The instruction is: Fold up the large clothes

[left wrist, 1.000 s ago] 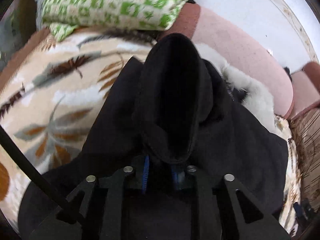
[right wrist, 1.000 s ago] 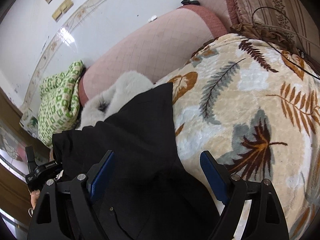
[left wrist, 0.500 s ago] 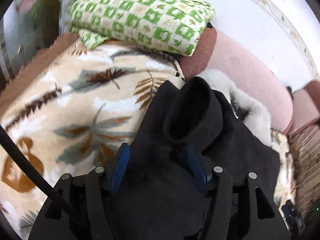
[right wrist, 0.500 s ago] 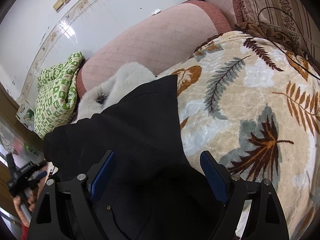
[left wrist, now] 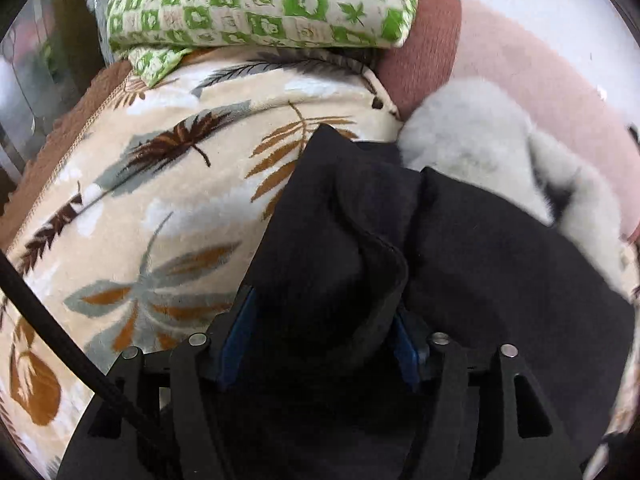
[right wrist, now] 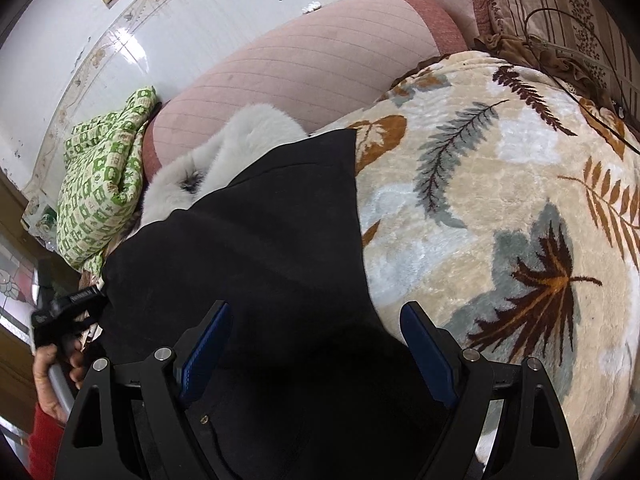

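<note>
A large black coat (left wrist: 480, 264) with a white fur collar (left wrist: 472, 136) lies on a leaf-patterned blanket (left wrist: 168, 208). In the left wrist view my left gripper (left wrist: 320, 332) is open, with a black sleeve (left wrist: 340, 240) lying loosely between its blue pads. In the right wrist view the coat (right wrist: 256, 248) lies flat with its fur collar (right wrist: 248, 136) at the far end. My right gripper (right wrist: 316, 348) is open and empty over the coat's near part. The left gripper (right wrist: 68, 312) and a hand show at the left edge there.
A green-and-white checked quilt (left wrist: 264, 4) lies folded at the head of the bed beside a pink padded headboard (right wrist: 296, 64). A striped pillow and brown cloth with a cable (right wrist: 560, 40) lie at the far right. A white tiled wall stands behind.
My left gripper opened from shut and let the sleeve go; the sleeve has dropped flatter onto the coat. The right gripper has stayed open over the coat.
</note>
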`<state>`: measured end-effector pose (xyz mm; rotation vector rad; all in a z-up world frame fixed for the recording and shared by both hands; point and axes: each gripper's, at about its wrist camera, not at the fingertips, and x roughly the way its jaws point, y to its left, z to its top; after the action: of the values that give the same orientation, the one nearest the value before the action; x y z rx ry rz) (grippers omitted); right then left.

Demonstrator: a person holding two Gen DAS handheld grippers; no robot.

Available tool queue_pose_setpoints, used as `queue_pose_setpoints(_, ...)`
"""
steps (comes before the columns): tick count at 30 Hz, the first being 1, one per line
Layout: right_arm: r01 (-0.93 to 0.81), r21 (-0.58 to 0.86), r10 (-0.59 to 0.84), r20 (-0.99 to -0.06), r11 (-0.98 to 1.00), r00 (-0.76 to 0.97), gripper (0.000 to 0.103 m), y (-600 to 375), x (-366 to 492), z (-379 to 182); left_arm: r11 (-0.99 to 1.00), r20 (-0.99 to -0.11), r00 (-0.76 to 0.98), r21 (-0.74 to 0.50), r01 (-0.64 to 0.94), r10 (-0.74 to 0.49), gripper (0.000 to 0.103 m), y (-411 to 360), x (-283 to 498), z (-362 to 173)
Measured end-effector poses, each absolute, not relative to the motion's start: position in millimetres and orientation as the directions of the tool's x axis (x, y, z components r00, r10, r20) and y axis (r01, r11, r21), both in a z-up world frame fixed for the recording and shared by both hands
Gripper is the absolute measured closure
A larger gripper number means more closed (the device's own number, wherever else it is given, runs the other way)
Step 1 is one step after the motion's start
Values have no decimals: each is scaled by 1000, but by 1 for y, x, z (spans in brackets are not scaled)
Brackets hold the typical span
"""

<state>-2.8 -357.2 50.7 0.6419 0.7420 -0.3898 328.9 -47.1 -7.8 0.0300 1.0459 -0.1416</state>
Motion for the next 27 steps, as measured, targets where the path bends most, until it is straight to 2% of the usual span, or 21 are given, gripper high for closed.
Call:
queue_pose_setpoints(2, 540, 394, -105, -729, 744, 677, 14, -358, -1, 49, 987, -847, 530, 44, 153, -44, 38, -58, 323, -6)
queue_pose_setpoints(5, 519, 405, -85, -722, 753, 687, 14, -353, 1, 51, 982, -833, 553, 87, 170, -22, 39, -60, 314, 9)
queue_pose_setpoints(11, 384, 506, 62, -662, 772, 747, 14, -336, 7, 57, 982, -809, 564, -78, 175, -164, 38, -11, 254, 44)
queue_pose_setpoints(16, 288, 602, 278, -673, 745, 686, 14, -312, 34, 33, 991, -806, 577, -92, 94, -130, 36, 55, 209, 39)
queue_pose_setpoints(20, 328, 524, 224, -736, 786, 639, 15, -304, 61, 13, 987, -808, 568, -146, 61, -155, 36, 86, 203, 30)
queue_pose_setpoints(23, 382, 601, 225, -697, 702, 681, 28, -324, 61, 6, 983, -807, 564, -178, 54, -177, 36, 94, 206, 29)
queue_pose_setpoints(25, 404, 639, 213, -669, 655, 712, 64, -337, 54, 7, 980, -805, 562, -187, 65, -191, 36, 95, 205, 30)
queue_pose_setpoints(27, 403, 674, 217, -640, 619, 737, 75, -346, 47, 9, 981, -802, 566, -181, 73, -190, 36, 95, 203, 30)
